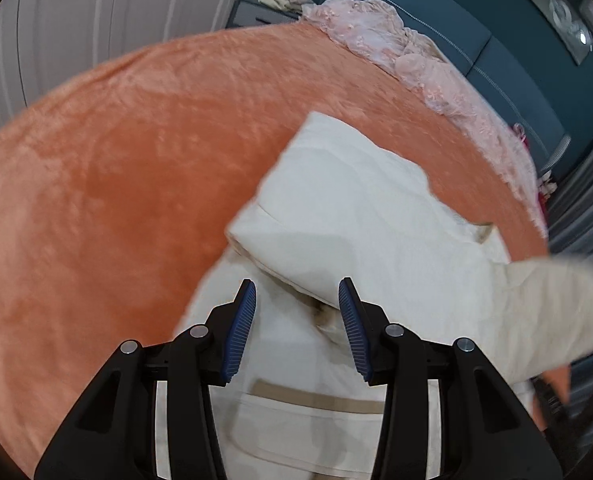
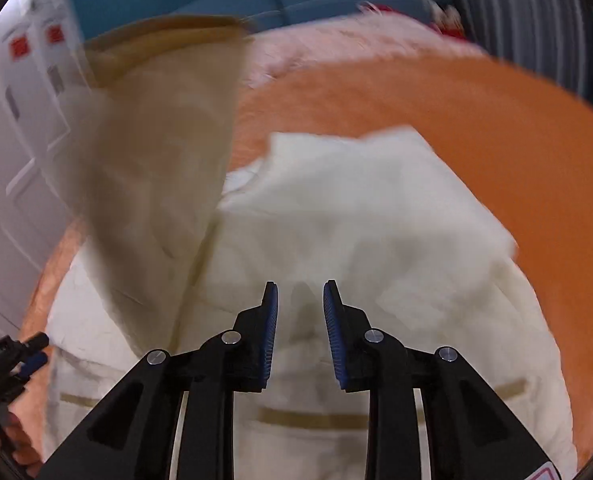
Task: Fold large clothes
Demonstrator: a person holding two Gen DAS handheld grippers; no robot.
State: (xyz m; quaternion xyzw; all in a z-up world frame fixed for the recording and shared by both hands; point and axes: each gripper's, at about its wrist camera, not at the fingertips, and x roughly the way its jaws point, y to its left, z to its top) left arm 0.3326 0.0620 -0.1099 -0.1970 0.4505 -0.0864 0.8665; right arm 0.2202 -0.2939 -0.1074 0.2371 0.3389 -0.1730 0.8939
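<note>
A cream padded garment (image 1: 376, 220) lies spread on an orange blanket (image 1: 116, 160), with a tan stripe (image 1: 316, 398) across its near part. One folded flap lies over its middle. My left gripper (image 1: 296, 292) hovers open just over the near part, with nothing between its pads. In the right wrist view the same garment (image 2: 376, 220) fills the middle, and my right gripper (image 2: 300, 292) stands above it with a narrow gap and nothing pinched. A blurred cream flap with a tan edge (image 2: 156, 152) rises at the left; what holds it is not visible. The left gripper (image 2: 12, 360) shows at the lower left.
A person's fuzzy white sleeve (image 1: 556, 300) reaches in from the right. Pink crumpled bedding (image 1: 396, 40) lies along the blue headboard (image 1: 496, 32). White wardrobe doors (image 2: 8, 160) stand beyond the bed's left edge, and a nightstand (image 1: 256, 12) sits in the far corner.
</note>
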